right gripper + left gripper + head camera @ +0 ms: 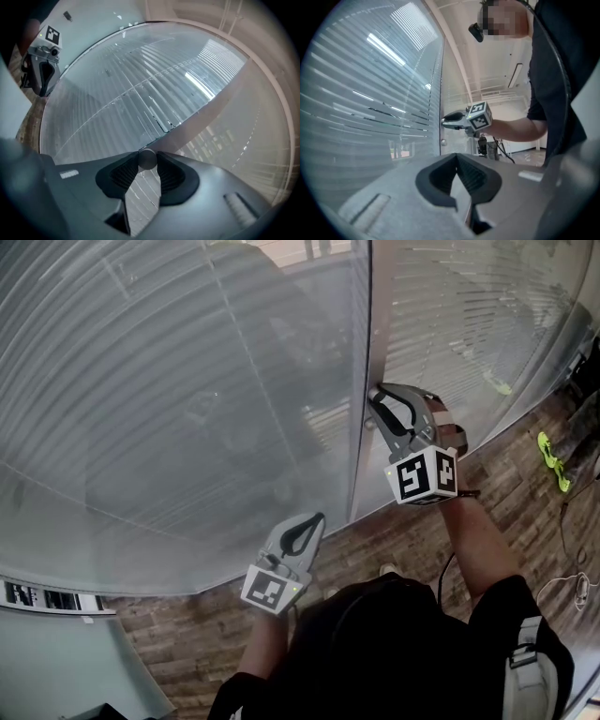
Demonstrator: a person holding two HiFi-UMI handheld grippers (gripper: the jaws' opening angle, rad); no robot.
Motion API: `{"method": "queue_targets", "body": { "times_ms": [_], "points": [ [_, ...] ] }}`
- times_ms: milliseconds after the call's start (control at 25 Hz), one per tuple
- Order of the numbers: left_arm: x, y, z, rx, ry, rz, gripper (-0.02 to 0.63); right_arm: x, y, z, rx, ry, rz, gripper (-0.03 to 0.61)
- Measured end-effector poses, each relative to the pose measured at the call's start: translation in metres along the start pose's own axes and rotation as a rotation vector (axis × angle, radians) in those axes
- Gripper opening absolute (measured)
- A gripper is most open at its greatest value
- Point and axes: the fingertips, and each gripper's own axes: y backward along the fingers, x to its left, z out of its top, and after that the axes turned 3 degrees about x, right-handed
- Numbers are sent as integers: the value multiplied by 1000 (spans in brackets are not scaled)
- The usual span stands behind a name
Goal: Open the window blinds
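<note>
Slatted blinds (187, 381) hang behind glass, their slats nearly closed; they also fill the right gripper view (140, 93) and the left of the left gripper view (370, 103). My right gripper (375, 395) reaches level to the vertical frame post (362, 324) between two panes. A small round grey knob (147, 158) sits between its fingertips and the pads press on it. My left gripper (315, 519) hangs lower, in front of the left pane, shut with nothing in it (457, 155). It touches neither the glass nor the post.
A second pane of blinds (459, 306) lies right of the post. Below the window runs wood-look flooring (187, 643) with a yellow-green item (553, 460) and cables (572, 587) at the right. Another small knob (443, 142) shows on the post below the right gripper (444, 121).
</note>
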Motion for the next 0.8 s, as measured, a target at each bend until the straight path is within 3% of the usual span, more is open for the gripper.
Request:
{"method": "queue_targets", "body": {
  "times_ms": [800],
  "points": [
    [1,0,-2,16,3,-6,4,-5,-4,-3,-82,-461,17,127]
  ]
}}
